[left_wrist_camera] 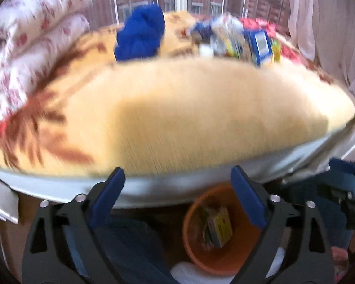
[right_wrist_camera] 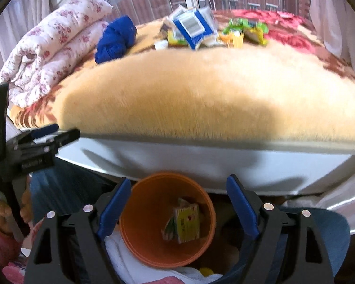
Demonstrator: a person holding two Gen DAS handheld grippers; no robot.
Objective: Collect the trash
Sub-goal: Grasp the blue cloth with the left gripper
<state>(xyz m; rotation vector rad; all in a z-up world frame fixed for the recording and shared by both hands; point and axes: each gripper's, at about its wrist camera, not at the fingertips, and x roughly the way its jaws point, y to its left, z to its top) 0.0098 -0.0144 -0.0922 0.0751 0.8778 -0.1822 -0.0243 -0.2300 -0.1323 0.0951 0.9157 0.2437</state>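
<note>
An orange bin [right_wrist_camera: 153,241] stands on the floor below the bed edge, with a yellow carton [right_wrist_camera: 187,222] and other wrappers inside. It also shows in the left wrist view [left_wrist_camera: 215,255]. My right gripper [right_wrist_camera: 178,189] is open and empty, right above the bin. My left gripper [left_wrist_camera: 177,179] is open and empty, above the bin's left side. A pile of trash [right_wrist_camera: 201,29] lies far back on the bed: a blue-and-white carton, yellow and green wrappers. The pile shows in the left wrist view [left_wrist_camera: 239,40], blurred. The left gripper body [right_wrist_camera: 35,146] is at the right view's left edge.
A folded floral quilt [right_wrist_camera: 54,45] lies at the bed's back left, with blue cloth [right_wrist_camera: 116,37] beside it. The bed carries a tan plush blanket [right_wrist_camera: 201,90] with a white side [right_wrist_camera: 201,163]. A window stands behind the bed.
</note>
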